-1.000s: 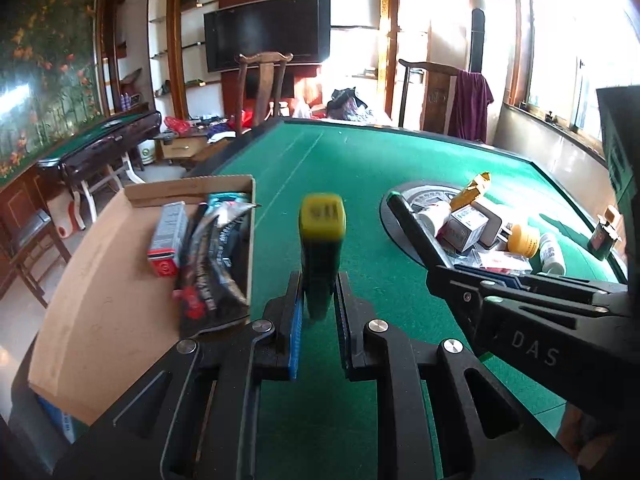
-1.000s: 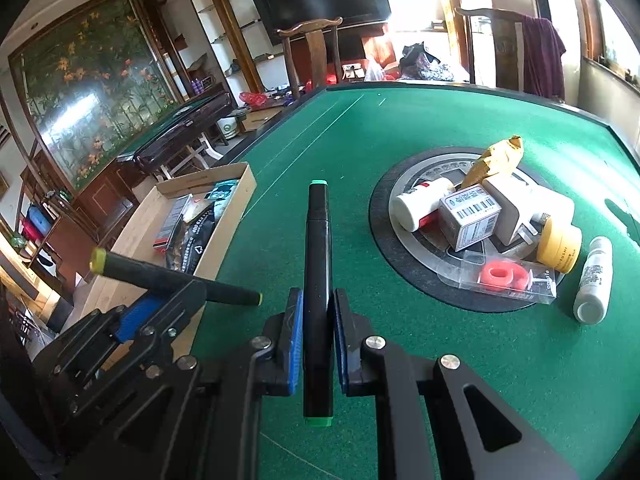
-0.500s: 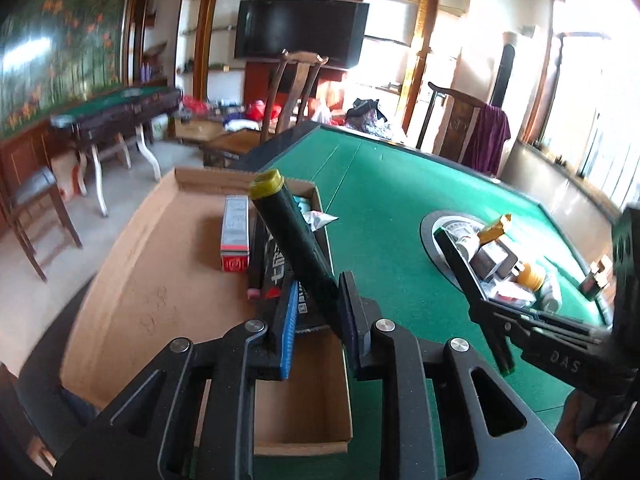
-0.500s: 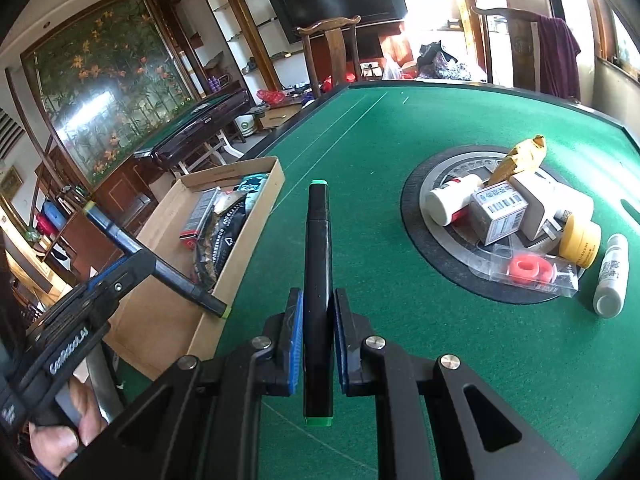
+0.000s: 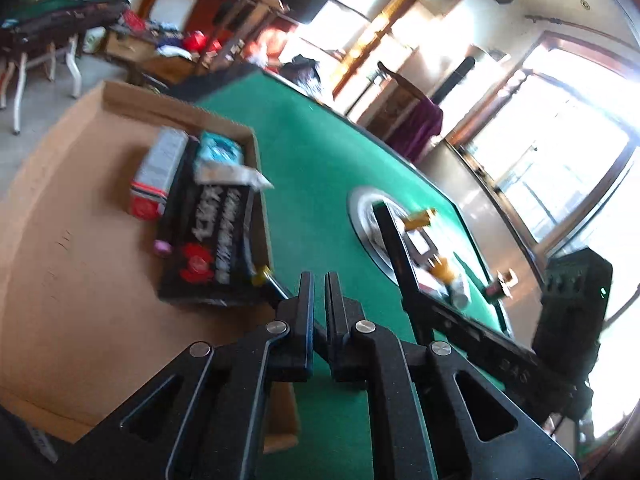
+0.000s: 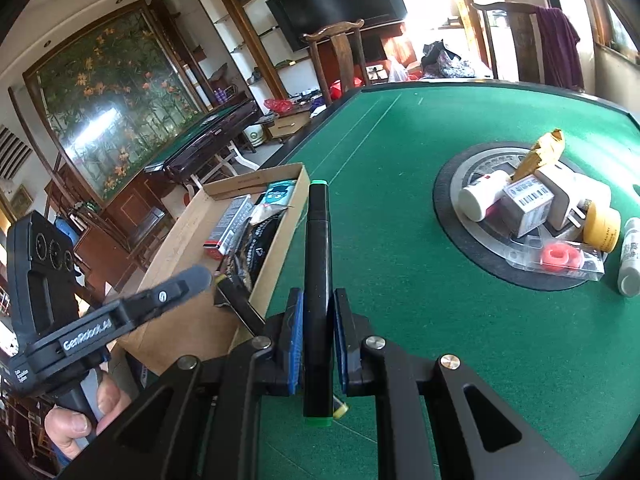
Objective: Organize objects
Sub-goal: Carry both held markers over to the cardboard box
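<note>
My left gripper [image 5: 316, 280] hangs over the near right corner of the cardboard box [image 5: 72, 264]; its jaws stand a narrow gap apart with nothing between them. The yellow-capped black marker [image 5: 266, 278] lies across the box's right wall, just beyond the fingertips; it also shows in the right wrist view [image 6: 236, 300]. My right gripper [image 6: 316, 300] is shut on a black marker with green ends [image 6: 318, 264], held above the green table [image 6: 420, 320]. The left gripper [image 6: 188, 280] appears at the lower left of that view, above the box [image 6: 192, 240].
The box holds a black snack packet [image 5: 216, 240], a red-ended carton [image 5: 156, 172] and a teal packet [image 5: 220, 150]. A round tray [image 6: 460, 216] on the table carries bottles, small boxes, a yellow jar [image 6: 602, 228] and a red ring [image 6: 556, 258].
My left gripper swung down over the box and let go of the yellow-capped marker, which now lies on the box's right wall. My right gripper kept its marker nearly still.
</note>
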Tool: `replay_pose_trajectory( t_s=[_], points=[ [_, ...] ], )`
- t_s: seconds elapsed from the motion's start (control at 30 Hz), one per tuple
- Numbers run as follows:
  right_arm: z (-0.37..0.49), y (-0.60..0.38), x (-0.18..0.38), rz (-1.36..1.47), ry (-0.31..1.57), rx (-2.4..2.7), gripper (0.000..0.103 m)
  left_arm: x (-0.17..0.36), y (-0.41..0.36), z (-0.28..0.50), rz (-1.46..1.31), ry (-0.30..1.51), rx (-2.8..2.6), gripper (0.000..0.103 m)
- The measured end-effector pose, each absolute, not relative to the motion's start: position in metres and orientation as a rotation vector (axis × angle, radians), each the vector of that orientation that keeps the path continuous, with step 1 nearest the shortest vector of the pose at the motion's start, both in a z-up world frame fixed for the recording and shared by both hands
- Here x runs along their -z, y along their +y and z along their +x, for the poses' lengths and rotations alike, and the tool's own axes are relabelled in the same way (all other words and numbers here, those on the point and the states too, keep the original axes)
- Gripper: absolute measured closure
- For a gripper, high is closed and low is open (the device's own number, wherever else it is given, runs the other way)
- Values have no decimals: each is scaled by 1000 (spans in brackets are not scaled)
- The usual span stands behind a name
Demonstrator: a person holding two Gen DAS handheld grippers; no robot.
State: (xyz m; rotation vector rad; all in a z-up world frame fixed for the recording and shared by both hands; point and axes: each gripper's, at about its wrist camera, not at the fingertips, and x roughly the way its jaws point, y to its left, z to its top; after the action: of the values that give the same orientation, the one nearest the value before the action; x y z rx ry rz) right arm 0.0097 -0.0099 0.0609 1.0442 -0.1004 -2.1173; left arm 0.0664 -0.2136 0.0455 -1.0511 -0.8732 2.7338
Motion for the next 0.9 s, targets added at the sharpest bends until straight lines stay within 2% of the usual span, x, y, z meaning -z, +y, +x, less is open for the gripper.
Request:
replay_pose_trajectory(
  t_s=[0.1,0.2,0.27,0.3,0.43,0.6,0.83,0.9],
  points=[
    [8,0,-64,1033,-105,2128,91,-48,-196,65,-1152,-739,-2707,98],
    [8,9,-65,1026,-116,2121,90,-40,-183,67,-1254,-774,-2601,92],
    [8,16,-66,1021,-125,2119,90,-36,-172,70,-1283,-784,-2588,77],
    [8,20,-66,1019,-126,2120,90,-34,-165,69,-1304,-769,-2587,77],
    [5,31,-68,1017,-166,2118,90,-29,-144,50,-1411,-730,-2632,76],
    [4,38,-74,992,-196,2135,90,-22,-134,25,-1521,-766,-2735,76],
    [-1,54,-78,983,-250,2160,90,-16,-122,-7,-1631,-532,-2878,78],
    [-3,57,-80,980,-255,2175,90,-10,-120,-14,-1649,-520,-2840,79]
  ],
)
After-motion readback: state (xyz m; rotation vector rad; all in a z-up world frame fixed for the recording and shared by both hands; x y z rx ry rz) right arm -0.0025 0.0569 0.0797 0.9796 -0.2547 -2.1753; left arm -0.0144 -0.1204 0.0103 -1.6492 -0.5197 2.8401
